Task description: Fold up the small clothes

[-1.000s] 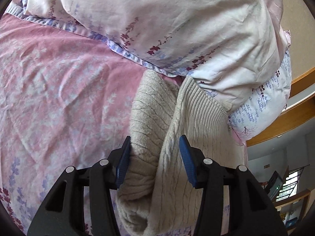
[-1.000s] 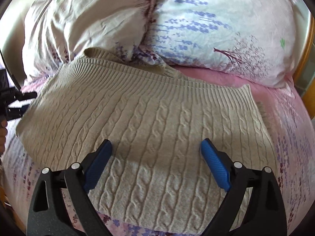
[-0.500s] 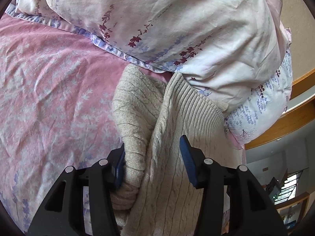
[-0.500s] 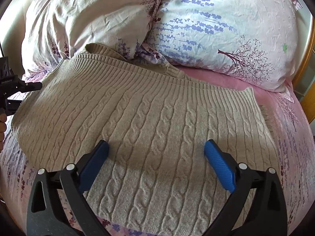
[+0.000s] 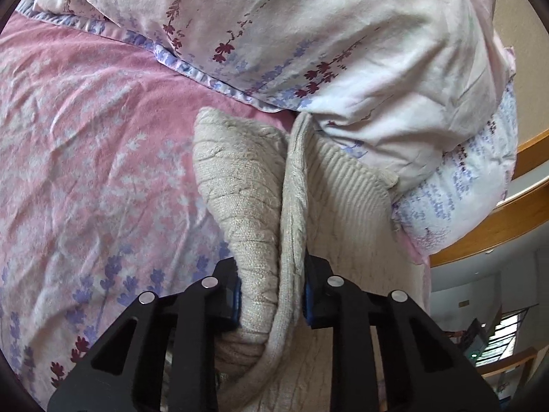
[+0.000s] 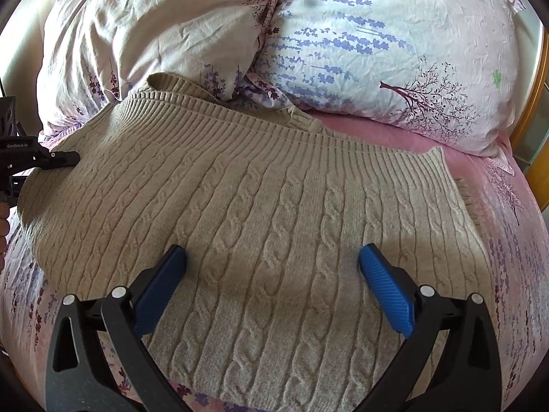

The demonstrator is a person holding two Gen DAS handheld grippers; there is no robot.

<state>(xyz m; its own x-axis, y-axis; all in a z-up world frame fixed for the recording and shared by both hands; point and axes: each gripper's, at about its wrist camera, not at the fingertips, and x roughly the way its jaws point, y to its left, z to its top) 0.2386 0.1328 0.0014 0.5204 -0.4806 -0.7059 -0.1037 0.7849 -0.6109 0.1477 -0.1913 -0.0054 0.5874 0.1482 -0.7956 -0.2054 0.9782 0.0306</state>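
Left gripper (image 5: 271, 295) clamped on the sweater (image 6: 274, 213) edge; right gripper (image 6: 272, 281) spread wide above it.

The sweater lies flat on the pink sheet (image 5: 89, 144), its ribbed hem against the pillows (image 6: 343, 41). The left jaws pinch a thick bunch of knit at the sweater's left side. The risk, as I judge it: the bulky, stretchy knit slips out mid-fold, or the pull drags the whole sweater askew, since the right gripper pins nothing. The hem may also snag under the pillows.
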